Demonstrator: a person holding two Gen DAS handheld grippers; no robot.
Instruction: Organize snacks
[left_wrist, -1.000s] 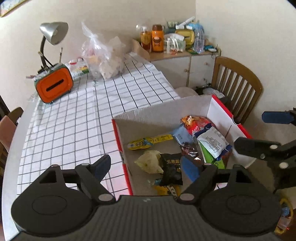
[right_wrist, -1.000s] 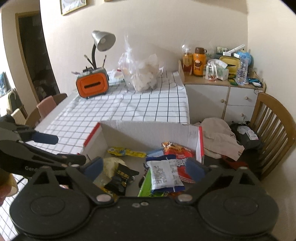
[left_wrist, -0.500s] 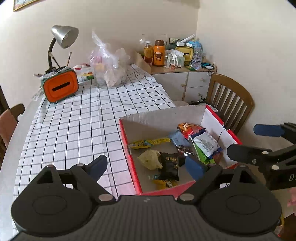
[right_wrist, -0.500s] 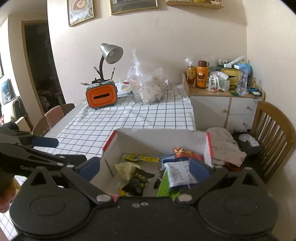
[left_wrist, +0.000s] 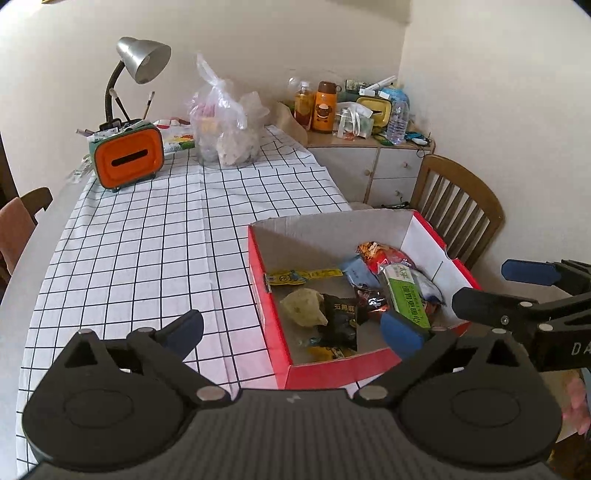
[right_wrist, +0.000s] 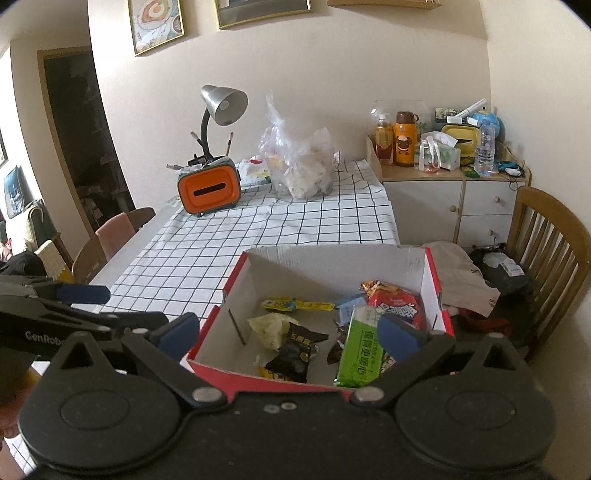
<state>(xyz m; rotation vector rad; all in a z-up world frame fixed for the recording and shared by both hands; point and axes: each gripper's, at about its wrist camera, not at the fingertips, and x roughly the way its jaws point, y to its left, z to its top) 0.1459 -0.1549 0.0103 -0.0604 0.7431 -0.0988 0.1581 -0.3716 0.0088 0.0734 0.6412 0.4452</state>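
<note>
A red cardboard box (left_wrist: 332, 365) (right_wrist: 218, 317) sits at the table's near right corner and holds several snack packets: a green packet (left_wrist: 404, 295) (right_wrist: 360, 350), a black packet (left_wrist: 341, 314) (right_wrist: 299, 349), a yellow strip (left_wrist: 303, 275) (right_wrist: 295, 304), a pale wrapper (left_wrist: 303, 310) and a red bag (right_wrist: 397, 306). My left gripper (left_wrist: 291, 328) is open and empty, held above the box's near left. My right gripper (right_wrist: 291, 328) is open and empty, above the box's near edge. It shows at the right of the left wrist view (left_wrist: 491, 288).
A checked tablecloth (left_wrist: 155, 236) covers the table. An orange tissue box (left_wrist: 127, 158), a desk lamp (left_wrist: 142, 62) and a clear plastic bag (left_wrist: 225, 129) stand at the far end. A wooden chair (left_wrist: 458, 206) and a cluttered cabinet (left_wrist: 369, 162) are to the right.
Both grippers have pulled back and risen from the box, still open and empty. The box now shows whole with its near red wall in view.
</note>
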